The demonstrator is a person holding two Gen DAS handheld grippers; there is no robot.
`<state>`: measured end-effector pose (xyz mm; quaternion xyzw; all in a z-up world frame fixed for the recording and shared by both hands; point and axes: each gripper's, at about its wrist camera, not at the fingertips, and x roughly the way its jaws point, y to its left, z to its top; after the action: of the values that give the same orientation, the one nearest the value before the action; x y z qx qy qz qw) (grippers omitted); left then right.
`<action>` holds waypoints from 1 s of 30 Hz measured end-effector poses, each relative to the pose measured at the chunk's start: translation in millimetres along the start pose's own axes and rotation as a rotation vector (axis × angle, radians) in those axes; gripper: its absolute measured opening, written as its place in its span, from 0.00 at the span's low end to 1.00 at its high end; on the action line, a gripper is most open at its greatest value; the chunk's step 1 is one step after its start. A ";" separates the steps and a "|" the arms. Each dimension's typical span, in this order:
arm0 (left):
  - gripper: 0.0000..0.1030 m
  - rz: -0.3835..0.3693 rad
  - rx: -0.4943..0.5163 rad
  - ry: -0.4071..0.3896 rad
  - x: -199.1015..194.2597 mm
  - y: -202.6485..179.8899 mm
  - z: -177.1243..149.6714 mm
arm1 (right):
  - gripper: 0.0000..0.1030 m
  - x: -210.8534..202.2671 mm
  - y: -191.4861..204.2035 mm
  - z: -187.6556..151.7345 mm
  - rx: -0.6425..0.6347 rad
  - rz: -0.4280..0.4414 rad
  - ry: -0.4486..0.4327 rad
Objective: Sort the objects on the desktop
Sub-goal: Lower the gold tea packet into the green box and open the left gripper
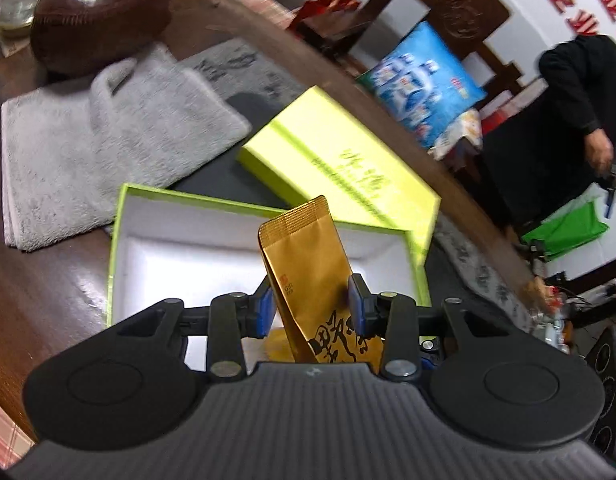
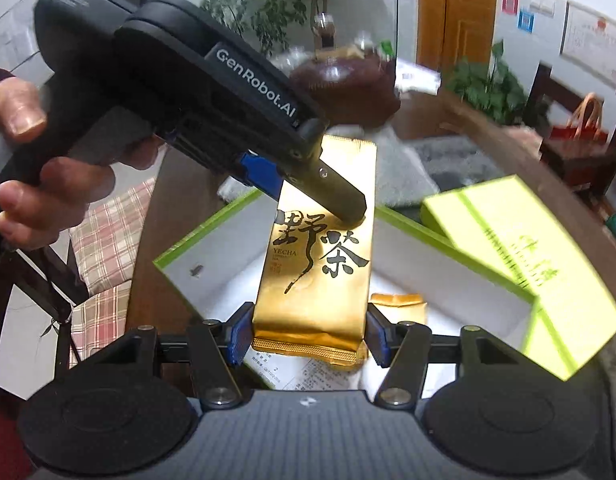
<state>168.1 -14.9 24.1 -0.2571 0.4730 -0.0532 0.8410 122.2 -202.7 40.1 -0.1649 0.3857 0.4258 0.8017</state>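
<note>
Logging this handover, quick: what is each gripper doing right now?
Left gripper: shut on the gold tea packet.
Right gripper: fingers beside the packet's bottom end; contact cannot be told.

Bright indoor light — motion blur, fisheye-warped edges, glare on gold pouch (image 2: 316, 248).

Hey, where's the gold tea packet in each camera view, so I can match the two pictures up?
Left wrist view: the gold tea packet stands lower centre, between the left gripper's blue pads, above the open green box.
Right wrist view: the packet fills the centre, its lower end between the right gripper's pads, the left gripper clamping its top.
Shared landmark: the yellow-green box lid, right of the packet.
</note>
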 end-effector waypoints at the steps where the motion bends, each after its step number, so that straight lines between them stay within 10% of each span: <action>1: 0.37 0.007 -0.008 0.013 6.1 6.1 0.8 | 0.56 10.0 -2.0 1.6 0.010 0.007 0.018; 13: 0.37 0.036 -0.048 0.112 46.1 41.1 -2.4 | 0.59 88.3 -14.3 3.3 0.086 0.046 0.213; 20: 0.37 0.042 -0.046 0.152 62.5 49.5 -5.3 | 0.78 88.4 -12.9 4.9 0.081 0.030 0.208; 30: 0.52 0.106 0.038 0.146 59.5 35.0 -7.1 | 0.78 49.0 -18.4 -1.6 0.077 -0.034 0.121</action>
<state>189.5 -7.2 -41.5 -0.2110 0.5449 -0.0361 0.8107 152.9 -187.2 0.7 -0.1659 0.4467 0.3862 0.7898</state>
